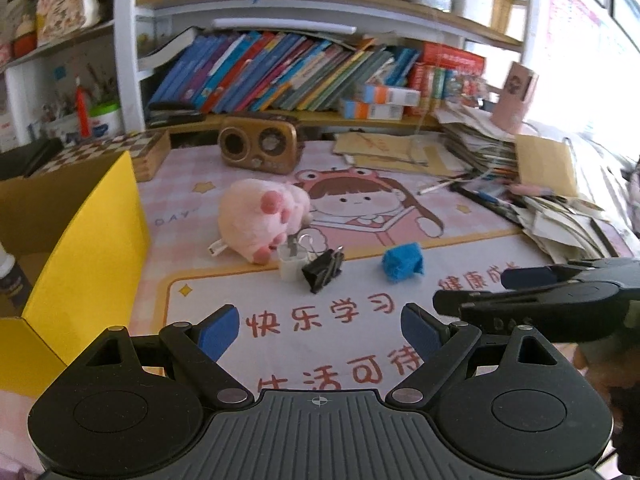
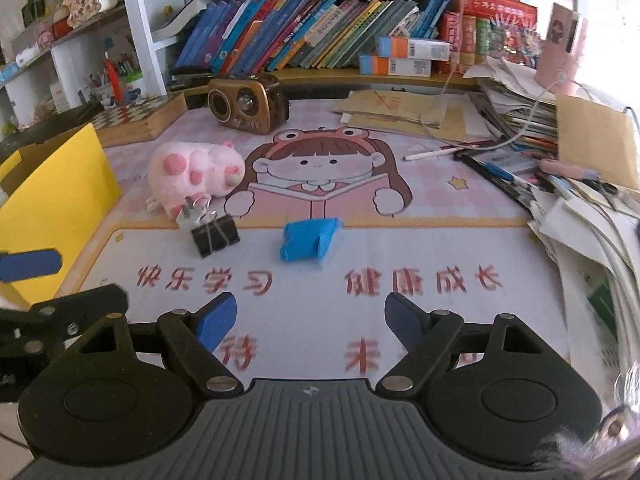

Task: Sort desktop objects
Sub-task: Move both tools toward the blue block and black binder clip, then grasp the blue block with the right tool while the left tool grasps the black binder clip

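On the desk mat (image 2: 400, 248), both grippers hover with fingers spread, nothing held.
Left gripper (image 1: 320, 330) and right gripper (image 2: 310, 320) face plush pig (image 1: 260, 216), binder clip (image 1: 323, 270), blue block (image 2: 310, 238); yellow box (image 1: 88, 240) sits left, likely for sorting.

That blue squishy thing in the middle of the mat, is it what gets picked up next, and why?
Probably yes. The right gripper is open and empty, and the blue foam block lies almost straight ahead of it, apart from the binder clip. A short push forward and down would likely bring the fingers around it, bound for the yellow box.
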`<state>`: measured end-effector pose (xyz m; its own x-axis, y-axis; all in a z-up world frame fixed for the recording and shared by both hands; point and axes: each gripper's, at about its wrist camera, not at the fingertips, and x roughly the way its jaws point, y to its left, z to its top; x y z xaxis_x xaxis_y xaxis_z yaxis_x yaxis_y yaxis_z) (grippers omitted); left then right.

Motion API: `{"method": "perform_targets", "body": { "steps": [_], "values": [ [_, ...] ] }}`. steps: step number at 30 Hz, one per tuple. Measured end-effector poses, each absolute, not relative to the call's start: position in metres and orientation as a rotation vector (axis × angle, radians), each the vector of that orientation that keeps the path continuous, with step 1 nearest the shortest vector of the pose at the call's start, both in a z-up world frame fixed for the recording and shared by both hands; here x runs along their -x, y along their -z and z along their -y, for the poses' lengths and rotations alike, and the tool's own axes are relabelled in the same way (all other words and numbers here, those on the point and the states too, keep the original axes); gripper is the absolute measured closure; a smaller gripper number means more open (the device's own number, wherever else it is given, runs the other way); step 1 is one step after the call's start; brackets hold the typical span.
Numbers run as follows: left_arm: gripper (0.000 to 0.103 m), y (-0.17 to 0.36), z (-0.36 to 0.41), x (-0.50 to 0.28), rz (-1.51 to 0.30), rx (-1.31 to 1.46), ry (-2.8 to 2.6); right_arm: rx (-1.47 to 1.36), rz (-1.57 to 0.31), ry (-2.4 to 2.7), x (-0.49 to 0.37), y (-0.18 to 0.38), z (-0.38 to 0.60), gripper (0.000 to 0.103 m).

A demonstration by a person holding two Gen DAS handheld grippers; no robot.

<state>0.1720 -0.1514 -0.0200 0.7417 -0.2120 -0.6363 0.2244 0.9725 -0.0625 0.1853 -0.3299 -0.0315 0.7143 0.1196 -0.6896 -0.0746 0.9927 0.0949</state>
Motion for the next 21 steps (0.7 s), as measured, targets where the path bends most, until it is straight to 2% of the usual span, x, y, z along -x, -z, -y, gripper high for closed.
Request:
{"method": "perform_targets", "body": {
  "steps": [11,14,18,21],
  "values": [
    [0.013,0.027,0.163,-0.193,-0.724,-0.01,0.139,0.007,-0.785,-0.172,-0.259,0.059,0.327,0.029],
    [0.013,0.029,0.166,-0.2,-0.731,-0.017,0.13,0.016,-0.808,-0.19,-0.276,0.069,0.326,0.037],
    [0.015,0.034,0.17,-0.213,-0.735,-0.016,0.122,0.029,-0.814,-0.228,-0.283,0.074,0.327,0.062],
    [0.017,0.039,0.175,-0.224,-0.732,-0.026,0.119,0.03,-0.808,-0.249,-0.281,0.073,0.334,0.065]
  ]
}}
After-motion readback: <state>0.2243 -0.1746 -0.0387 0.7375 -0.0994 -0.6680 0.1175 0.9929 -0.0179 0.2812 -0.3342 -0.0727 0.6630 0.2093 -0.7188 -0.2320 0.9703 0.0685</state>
